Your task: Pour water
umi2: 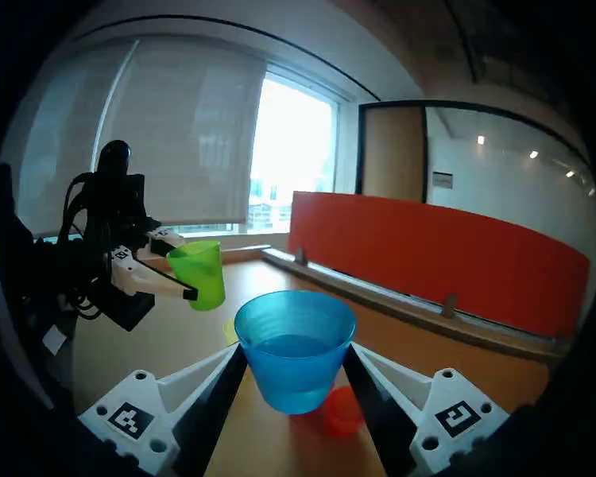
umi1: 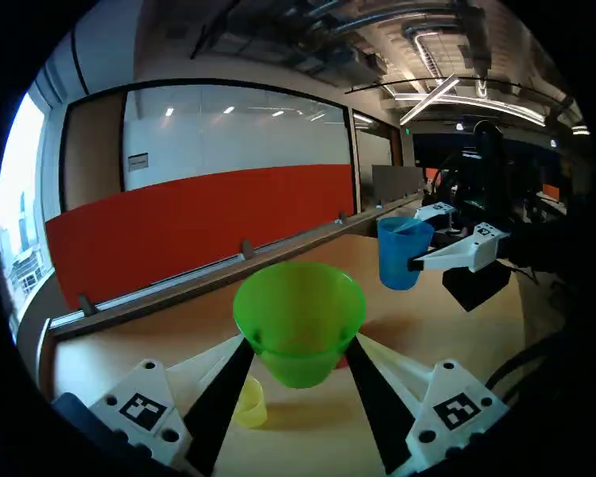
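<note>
Water (umi2: pixel 296 345) sits unpoured in the upright blue cup (umi2: pixel 298 385) pinched by the right gripper (umi2: pixel 295 354) at lower centre of frame, the left gripper (umi1: pixel 298 350) pinches a seemingly empty green cup (umi1: pixel 299 314), cups well apart, whole pour left.

The left gripper (umi1: pixel 298 347) has two white plastic fingers (umi1: pixel 195 366), each lined inside with a black pad (umi1: pixel 226 389). Every finger carries a square black-and-white marker tag (umi1: pixel 143 410), and small dark screw holes (umi1: pixel 171 435) sit just beside the tag. The right gripper (umi2: pixel 294 350) is built alike, tag for tag. Behind its tags, seen in the right gripper view, the left gripper's body (umi2: pixel 125 307) is black and boxy, with black cables (umi2: pixel 75 199) looping near.
</note>
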`<move>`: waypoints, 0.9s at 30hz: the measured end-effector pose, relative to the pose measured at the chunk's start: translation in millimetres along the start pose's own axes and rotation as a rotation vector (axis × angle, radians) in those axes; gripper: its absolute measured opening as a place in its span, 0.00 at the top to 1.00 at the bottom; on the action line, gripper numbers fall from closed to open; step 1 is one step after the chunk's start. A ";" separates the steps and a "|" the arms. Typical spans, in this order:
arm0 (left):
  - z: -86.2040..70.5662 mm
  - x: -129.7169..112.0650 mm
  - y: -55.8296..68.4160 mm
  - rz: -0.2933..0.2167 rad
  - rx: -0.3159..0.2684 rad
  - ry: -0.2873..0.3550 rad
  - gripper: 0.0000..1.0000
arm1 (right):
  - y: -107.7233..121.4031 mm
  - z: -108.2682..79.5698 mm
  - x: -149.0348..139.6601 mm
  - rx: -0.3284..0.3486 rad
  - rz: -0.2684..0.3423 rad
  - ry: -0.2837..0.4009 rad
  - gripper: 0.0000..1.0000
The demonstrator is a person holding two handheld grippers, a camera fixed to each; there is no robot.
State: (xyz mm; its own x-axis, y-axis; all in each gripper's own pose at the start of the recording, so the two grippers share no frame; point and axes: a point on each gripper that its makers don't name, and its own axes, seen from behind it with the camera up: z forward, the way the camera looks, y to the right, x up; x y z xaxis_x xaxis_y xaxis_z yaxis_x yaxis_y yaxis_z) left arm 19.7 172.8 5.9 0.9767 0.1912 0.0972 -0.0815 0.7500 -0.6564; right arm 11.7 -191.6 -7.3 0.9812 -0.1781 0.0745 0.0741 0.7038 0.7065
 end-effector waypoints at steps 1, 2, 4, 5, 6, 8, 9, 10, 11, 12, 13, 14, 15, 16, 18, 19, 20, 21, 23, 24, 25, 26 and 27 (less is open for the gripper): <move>-0.5 1.1 -0.3 0.000 0.002 0.004 0.21 | -0.2 -0.1 1.2 0.000 0.000 0.004 0.14; -0.9 2.1 -0.5 0.000 0.004 0.008 0.21 | -0.4 -0.2 2.2 -0.001 0.000 0.007 0.14; -1.8 3.9 -0.7 0.000 0.006 0.015 0.21 | -0.3 -0.3 4.4 -0.002 0.001 0.013 0.14; -2.3 4.6 -0.7 0.000 0.007 0.018 0.21 | -0.1 -0.2 5.5 -0.002 0.002 0.015 0.14; -2.7 5.3 -0.7 -0.001 0.007 0.021 0.21 | 0.1 -0.2 6.6 -0.003 0.003 0.017 0.14; -3.6 7.7 -0.4 0.000 0.007 0.029 0.21 | 0.0 -0.3 8.1 -0.004 0.005 0.020 0.14; -4.0 8.9 -0.3 0.000 0.007 0.033 0.21 | 0.0 -0.3 8.9 -0.004 0.005 0.022 0.14; -4.6 10.7 -0.2 0.001 0.008 0.039 0.20 | -0.1 -0.4 9.4 -0.004 0.005 0.023 0.14; -5.2 12.3 -0.2 0.001 0.009 0.044 0.20 | -0.3 -0.5 9.8 -0.004 0.005 0.024 0.14; -5.8 13.9 -0.1 0.002 0.009 0.049 0.20 | -0.4 -0.5 10.2 -0.004 0.005 0.024 0.14; -6.3 15.7 -0.2 0.000 0.010 0.056 0.20 | -0.4 -0.5 11.3 -0.004 0.003 0.026 0.14; -6.7 17.3 -0.3 -0.001 0.011 0.062 0.20 | -0.4 -0.4 12.4 -0.004 0.002 0.028 0.14; -7.1 18.9 -0.4 -0.003 0.012 0.067 0.20 | -0.5 -0.3 13.4 -0.004 0.001 0.029 0.14; -7.3 20.0 -0.1 -0.007 0.011 0.072 0.20 | -0.4 -0.2 15.1 -0.004 -0.001 0.032 0.14; -7.6 21.9 0.5 -0.013 0.010 0.080 0.20 | -0.2 0.0 18.1 -0.004 -0.003 0.036 0.14; -7.8 22.7 0.5 -0.016 0.010 0.083 0.20 | -0.2 0.1 19.2 -0.005 -0.004 0.039 0.14; -8.1 23.3 0.5 -0.018 0.010 0.086 0.20 | -0.2 0.2 20.2 -0.006 -0.004 0.041 0.14; -8.3 24.0 0.5 -0.020 0.010 0.089 0.20 | -0.1 0.4 21.3 -0.006 -0.005 0.043 0.14; -8.4 25.0 0.0 -0.022 0.011 0.094 0.20 | -0.4 0.5 21.9 -0.007 -0.006 0.044 0.14; -8.5 25.4 -0.3 -0.023 0.012 0.096 0.20 | -0.5 0.6 22.2 -0.007 -0.006 0.045 0.14; -8.4 25.8 -0.1 -0.024 0.012 0.098 0.20 | -0.4 0.6 22.4 -0.008 -0.007 0.046 0.14; -8.3 26.2 0.2 -0.025 0.011 0.100 0.20 | -0.3 0.6 22.6 -0.008 -0.007 0.046 0.14; -8.2 26.5 0.4 -0.026 0.010 0.102 0.20 | -0.2 0.5 22.7 -0.008 -0.007 0.047 0.14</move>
State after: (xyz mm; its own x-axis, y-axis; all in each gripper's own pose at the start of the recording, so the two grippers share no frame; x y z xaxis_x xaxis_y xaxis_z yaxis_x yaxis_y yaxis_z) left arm 47.1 173.0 2.1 0.9936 0.1063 0.0369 -0.0574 0.7605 -0.6468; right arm 33.9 -196.2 -5.4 0.9878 -0.1512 0.0361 0.0828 0.7084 0.7009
